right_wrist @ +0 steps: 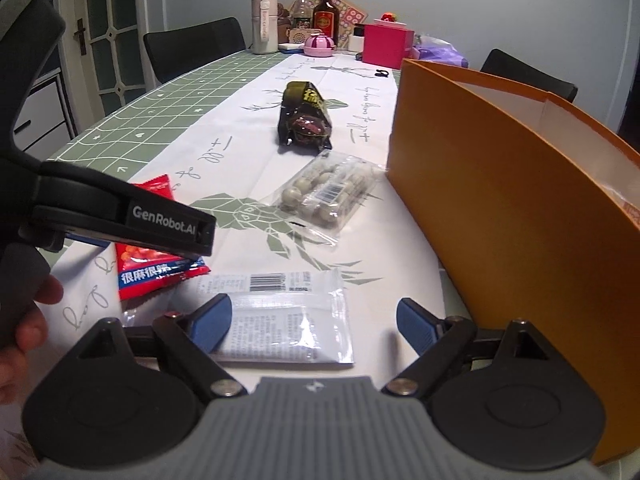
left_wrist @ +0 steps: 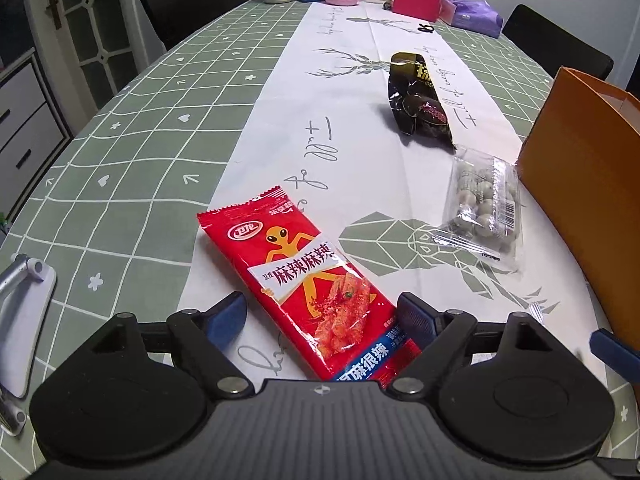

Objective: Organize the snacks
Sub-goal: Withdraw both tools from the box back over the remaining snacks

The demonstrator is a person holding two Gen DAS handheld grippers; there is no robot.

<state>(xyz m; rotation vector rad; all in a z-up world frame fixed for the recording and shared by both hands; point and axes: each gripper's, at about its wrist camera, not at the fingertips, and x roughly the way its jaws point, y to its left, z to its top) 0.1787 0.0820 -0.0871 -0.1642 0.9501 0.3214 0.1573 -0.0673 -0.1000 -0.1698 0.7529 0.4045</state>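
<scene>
A red spicy-snack packet (left_wrist: 316, 280) lies flat on the white table runner. My left gripper (left_wrist: 322, 314) is low over its near end, open, with a blue pad on either side of it. In the right wrist view a clear-and-white packet (right_wrist: 288, 320) lies on the runner under my open right gripper (right_wrist: 314, 322), whose left pad sits over the packet's left part. The red packet (right_wrist: 160, 272) shows there beneath one of the left gripper's fingers (right_wrist: 168, 220). An orange box (right_wrist: 500, 200), open at the top, stands just to the right.
A clear packet of pale balls (left_wrist: 484, 204) and a black snack bag (left_wrist: 420, 100) lie further along the runner. Bottles, a pink box (right_wrist: 386, 46) and a pink bowl crowd the far end. Black chairs flank the table. A silver stand (left_wrist: 20, 308) sits at the left edge.
</scene>
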